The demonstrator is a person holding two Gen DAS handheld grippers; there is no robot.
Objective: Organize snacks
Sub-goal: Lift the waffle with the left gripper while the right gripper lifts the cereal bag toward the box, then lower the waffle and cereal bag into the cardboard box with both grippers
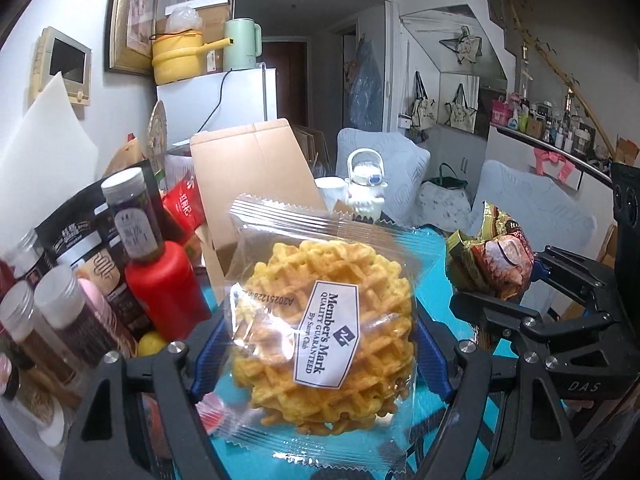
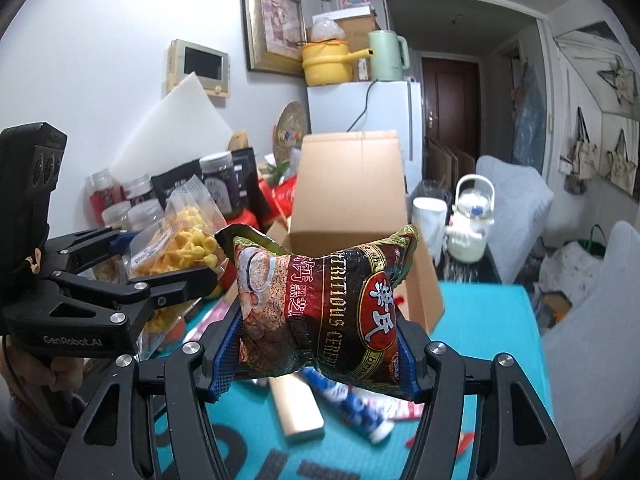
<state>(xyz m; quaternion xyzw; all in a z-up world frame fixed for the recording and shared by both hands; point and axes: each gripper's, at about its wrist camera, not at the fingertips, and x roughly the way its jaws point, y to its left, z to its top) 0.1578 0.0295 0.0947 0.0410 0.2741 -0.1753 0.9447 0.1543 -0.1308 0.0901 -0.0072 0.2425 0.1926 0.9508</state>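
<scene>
My left gripper (image 1: 320, 344) is shut on a clear-wrapped yellow waffle (image 1: 332, 332), held up above the teal mat (image 1: 432, 272). My right gripper (image 2: 316, 352) is shut on a dark red cereal packet (image 2: 320, 304), its blue pads pressing both sides. Each gripper shows in the other's view: the right gripper (image 1: 496, 280) with the cereal packet (image 1: 496, 256) at right, the left gripper (image 2: 168, 264) with the waffle (image 2: 188, 248) at left. An open cardboard box (image 2: 352, 200) stands just behind both snacks, its flap (image 1: 252, 160) raised.
Jars, a red bottle (image 1: 164, 288) and dark pouches (image 1: 76, 228) crowd the left side. A white teapot (image 2: 472, 220) and a cup (image 2: 428, 212) stand right of the box. Loose snack packets (image 2: 352, 404) and a tan bar (image 2: 298, 408) lie on the mat (image 2: 488, 320) below my right gripper.
</scene>
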